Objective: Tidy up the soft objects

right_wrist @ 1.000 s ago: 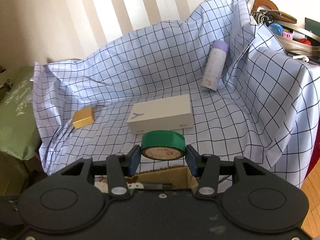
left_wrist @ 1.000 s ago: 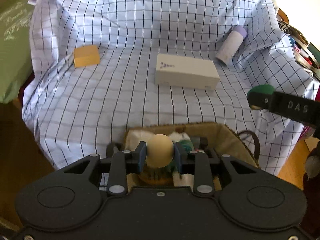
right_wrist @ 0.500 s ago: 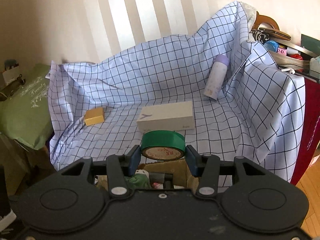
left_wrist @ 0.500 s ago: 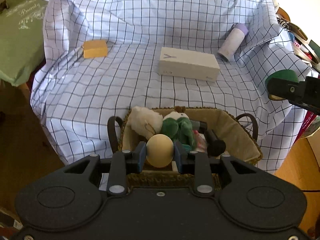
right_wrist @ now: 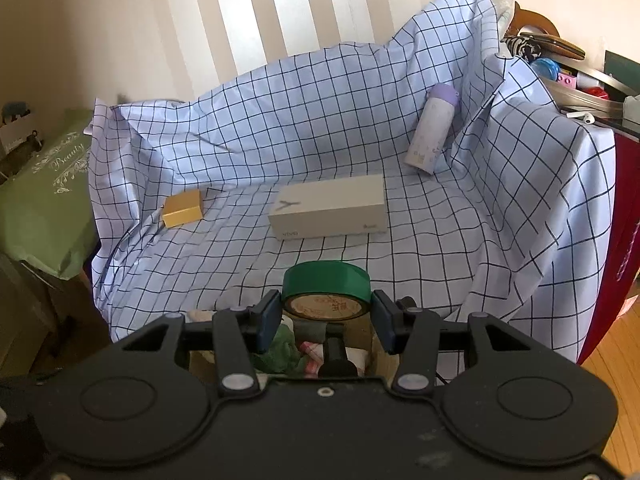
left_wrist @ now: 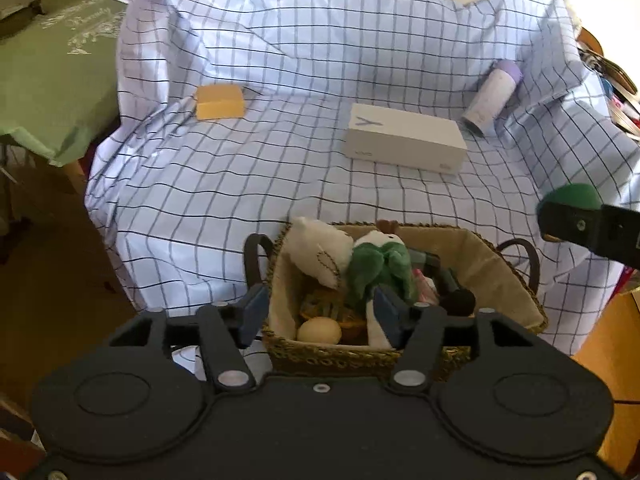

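Your left claw hung apart over the basket; right claw was clamped on the tape roll. That roll looked light and stiff, so gripping across its outer rim seemed best.

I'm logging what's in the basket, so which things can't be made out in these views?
- Basket floor, left wrist view: covered by the white plush and green plush.
- Pink item: mostly buried, unidentifiable.
- Right wrist view: the right gripper and tape roll hide most of the basket.
- Shelf clutter: too small.
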`<state>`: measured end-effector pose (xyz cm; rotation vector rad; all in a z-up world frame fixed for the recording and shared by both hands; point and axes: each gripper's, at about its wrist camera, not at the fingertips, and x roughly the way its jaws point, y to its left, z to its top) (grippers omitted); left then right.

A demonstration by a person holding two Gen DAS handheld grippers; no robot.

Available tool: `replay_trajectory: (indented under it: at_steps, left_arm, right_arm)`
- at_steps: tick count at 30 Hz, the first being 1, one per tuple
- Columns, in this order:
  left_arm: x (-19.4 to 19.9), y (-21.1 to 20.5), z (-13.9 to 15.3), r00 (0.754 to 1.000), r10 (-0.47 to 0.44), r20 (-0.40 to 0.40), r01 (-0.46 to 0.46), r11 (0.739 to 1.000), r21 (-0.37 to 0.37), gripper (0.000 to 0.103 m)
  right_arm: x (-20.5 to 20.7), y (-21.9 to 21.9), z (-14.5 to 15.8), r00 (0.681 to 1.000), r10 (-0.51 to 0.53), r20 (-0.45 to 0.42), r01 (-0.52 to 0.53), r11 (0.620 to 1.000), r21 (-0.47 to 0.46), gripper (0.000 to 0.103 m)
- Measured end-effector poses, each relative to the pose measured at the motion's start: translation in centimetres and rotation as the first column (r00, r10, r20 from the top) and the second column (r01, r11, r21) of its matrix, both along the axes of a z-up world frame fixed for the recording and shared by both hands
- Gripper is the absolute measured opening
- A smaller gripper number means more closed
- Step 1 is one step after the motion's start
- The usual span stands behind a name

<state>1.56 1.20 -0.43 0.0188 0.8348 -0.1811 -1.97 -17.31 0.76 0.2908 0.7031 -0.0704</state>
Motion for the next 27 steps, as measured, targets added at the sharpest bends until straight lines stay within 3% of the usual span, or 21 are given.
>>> replay_trajectory:
  at_steps: [13, 27]
  left_arm:
    - [-1.0, 0.3, 0.6, 0.997, 0.063, 0.043, -0.064, 0.997, 0.040, 0.079]
    - [-1.3, 0.1, 0.6, 0.997, 0.059, 0.048, -0.062, 0.997, 0.055, 0.090]
  right_arm:
    - [0.7, 0.5, -0.8, 0.999, 0.021, -0.045, -0.021, 1.000, -0.018, 0.050]
    - [-0.3, -0.1, -0.9, 0.999, -0.009, -0.046, 0.007, 0.999, -0.045, 0.074]
